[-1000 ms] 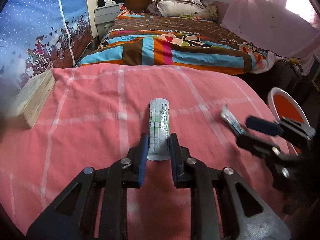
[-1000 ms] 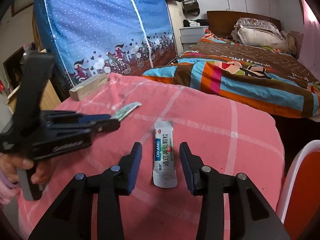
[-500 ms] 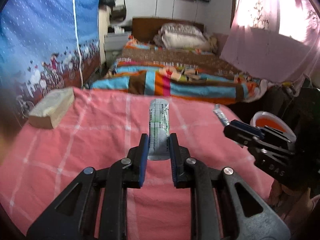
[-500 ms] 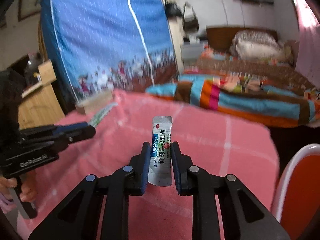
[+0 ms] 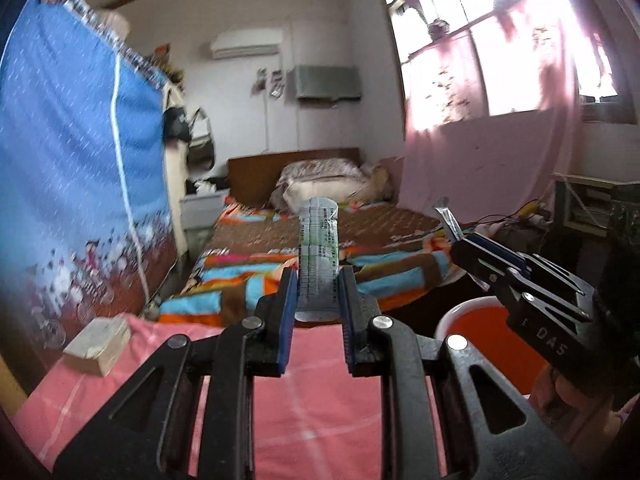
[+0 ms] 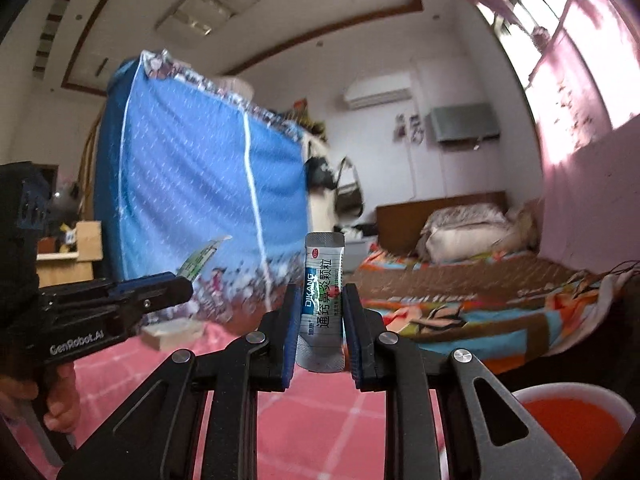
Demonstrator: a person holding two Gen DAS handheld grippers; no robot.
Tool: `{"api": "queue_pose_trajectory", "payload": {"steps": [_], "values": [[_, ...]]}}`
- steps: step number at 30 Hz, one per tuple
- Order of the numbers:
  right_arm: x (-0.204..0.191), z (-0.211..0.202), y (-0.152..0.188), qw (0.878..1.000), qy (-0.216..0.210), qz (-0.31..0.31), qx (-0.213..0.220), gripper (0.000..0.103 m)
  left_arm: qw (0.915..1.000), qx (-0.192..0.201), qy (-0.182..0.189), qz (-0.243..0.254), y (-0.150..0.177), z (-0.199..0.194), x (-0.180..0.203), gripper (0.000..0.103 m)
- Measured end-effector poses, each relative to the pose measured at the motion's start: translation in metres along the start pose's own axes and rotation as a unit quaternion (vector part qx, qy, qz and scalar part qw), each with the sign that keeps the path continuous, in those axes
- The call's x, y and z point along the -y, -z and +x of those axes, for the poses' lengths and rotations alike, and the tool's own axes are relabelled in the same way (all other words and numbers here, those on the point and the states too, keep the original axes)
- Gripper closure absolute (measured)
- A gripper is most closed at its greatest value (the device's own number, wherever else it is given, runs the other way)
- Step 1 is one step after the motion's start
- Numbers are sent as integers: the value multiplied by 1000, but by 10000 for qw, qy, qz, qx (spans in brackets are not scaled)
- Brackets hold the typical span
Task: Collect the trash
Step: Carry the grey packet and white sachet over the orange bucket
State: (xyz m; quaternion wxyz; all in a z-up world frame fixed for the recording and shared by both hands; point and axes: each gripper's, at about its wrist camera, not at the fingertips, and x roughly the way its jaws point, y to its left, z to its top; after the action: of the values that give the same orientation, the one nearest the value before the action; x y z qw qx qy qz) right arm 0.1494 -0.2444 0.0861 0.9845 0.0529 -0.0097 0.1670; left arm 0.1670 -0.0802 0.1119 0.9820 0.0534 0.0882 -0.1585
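Observation:
My left gripper (image 5: 318, 280) is shut on a silver-green sachet (image 5: 319, 252) and holds it upright, well above the pink checked tablecloth (image 5: 316, 408). My right gripper (image 6: 320, 298) is shut on a silver sachet with a blue DIKANG label (image 6: 323, 292), also lifted off the cloth. The right gripper also shows in the left wrist view (image 5: 466, 242) with its sachet sticking up (image 5: 448, 218). The left gripper shows in the right wrist view (image 6: 182, 284) with its sachet (image 6: 200, 258).
An orange bin with a white rim (image 5: 480, 328) stands low at the right, beside the table; it also shows in the right wrist view (image 6: 576, 420). A pale block (image 5: 98, 344) lies at the table's far left. A bed (image 5: 320, 256) lies beyond.
Both grippers have lifted and tilted upward with their sachets, away from the tablecloth. One second ago the right gripper was open around its sachet; it shut on it.

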Motion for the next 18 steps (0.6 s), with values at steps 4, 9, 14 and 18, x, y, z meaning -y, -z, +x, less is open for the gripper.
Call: {"api": "queue_pose_trajectory", "payload": {"steps": [4,9,14,18], "values": [[14,-14,-3,9996,226,70,171,84,9993,209,209,234,-4,0,22,79],[34,-33,-1,9980,592,56,227,84,9973,299,513,439,-6,1,53,78],[56,-49,3,9954,935,142,139,84,9947,222,842,551,-3,5,82,78],[69,-59,5,9938,1082,240,65,84,9921,151,1062,651,0,12,102,78]]}}
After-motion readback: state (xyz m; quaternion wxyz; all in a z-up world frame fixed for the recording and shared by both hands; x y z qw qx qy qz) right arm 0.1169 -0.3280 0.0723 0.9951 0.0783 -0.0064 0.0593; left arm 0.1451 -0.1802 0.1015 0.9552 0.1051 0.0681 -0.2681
